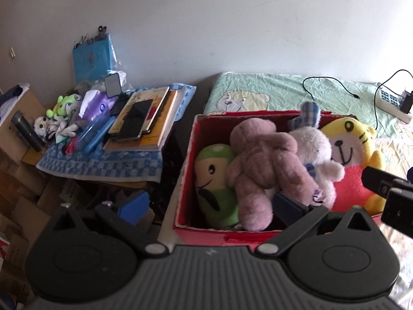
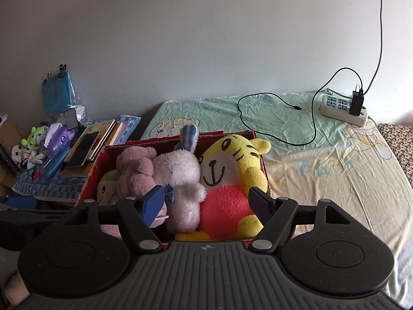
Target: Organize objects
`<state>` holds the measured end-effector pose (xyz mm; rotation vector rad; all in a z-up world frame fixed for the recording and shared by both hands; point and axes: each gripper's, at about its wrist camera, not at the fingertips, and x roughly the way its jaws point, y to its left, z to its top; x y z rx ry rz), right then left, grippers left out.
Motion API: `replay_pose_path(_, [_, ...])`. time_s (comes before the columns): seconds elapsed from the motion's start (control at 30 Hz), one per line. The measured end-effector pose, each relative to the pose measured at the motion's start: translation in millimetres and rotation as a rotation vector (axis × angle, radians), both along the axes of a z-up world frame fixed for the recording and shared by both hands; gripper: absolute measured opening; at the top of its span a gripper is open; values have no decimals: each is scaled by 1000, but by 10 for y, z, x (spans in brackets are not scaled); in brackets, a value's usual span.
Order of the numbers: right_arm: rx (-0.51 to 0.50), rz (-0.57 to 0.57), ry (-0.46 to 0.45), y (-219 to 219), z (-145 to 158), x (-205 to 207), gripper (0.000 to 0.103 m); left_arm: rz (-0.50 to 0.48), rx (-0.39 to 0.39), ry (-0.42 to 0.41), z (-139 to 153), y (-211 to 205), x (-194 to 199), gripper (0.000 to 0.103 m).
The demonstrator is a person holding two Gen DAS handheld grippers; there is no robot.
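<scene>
A red cardboard box (image 1: 206, 233) (image 2: 90, 178) sits on the bed and holds several plush toys: a green one (image 1: 216, 180) (image 2: 105, 186), a mauve bear (image 1: 260, 165) (image 2: 136, 170), a white rabbit (image 1: 312, 149) (image 2: 180, 178) and a yellow tiger (image 1: 351, 155) (image 2: 232, 170). My left gripper (image 1: 211, 206) is open and empty over the box's near left edge. My right gripper (image 2: 209, 201) is open and empty just in front of the rabbit and tiger. The right gripper's finger shows at the right edge of the left wrist view (image 1: 387, 188).
A side table (image 1: 103, 165) (image 2: 51, 186) left of the bed carries books, a phone, pens, a tissue pack and small plush toys. A power strip (image 2: 343, 108) (image 1: 392, 103) with a black cable (image 2: 271, 118) lies on the bed sheet (image 2: 322, 170). Cardboard boxes (image 1: 18, 155) stand at far left.
</scene>
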<state>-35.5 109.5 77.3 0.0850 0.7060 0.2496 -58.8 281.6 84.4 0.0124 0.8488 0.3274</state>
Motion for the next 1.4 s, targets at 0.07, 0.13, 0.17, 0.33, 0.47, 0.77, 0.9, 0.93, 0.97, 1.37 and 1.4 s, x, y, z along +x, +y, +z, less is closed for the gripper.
replay_pose_path(0.07, [14, -9, 14, 3, -18, 18, 72, 3, 16, 5, -17, 20, 9, 102])
replay_pose_path(0.13, [28, -15, 28, -3, -45, 43, 69, -4, 26, 12, -34, 27, 23, 102])
replay_pose_path(0.17, [29, -17, 32, -1, -56, 55, 69, -11, 25, 16, -45, 33, 33, 102])
replay_pose_path(0.33, [40, -12, 48, 17, -81, 122, 67, -33, 19, 36, -86, 36, 131, 102])
replay_pose_path(0.47, [25, 9, 46, 39, -109, 201, 67, -45, 29, 46, -128, 3, 226, 102])
replay_pose_path(0.77, [47, 74, 143, 48, -291, 411, 65, -52, 9, 72, -245, -11, 430, 103])
replay_pose_path(0.9, [56, 75, 160, 44, -337, 461, 65, -39, 8, 81, -310, -36, 481, 103])
replay_pose_path(0.93, [69, 73, 164, 30, -343, 468, 65, -36, 10, 87, -329, -39, 497, 103])
replay_pose_path(0.97, [76, 65, 163, 16, -347, 472, 65, -35, 10, 95, -348, -42, 516, 103])
replay_pose_path(1.37, [85, 10, 201, -86, -438, 469, 59, -55, 18, 119, -447, -102, 549, 103])
replay_pose_path(1.4, [82, 8, 199, -87, -432, 463, 59, -56, 18, 120, -450, -103, 545, 103])
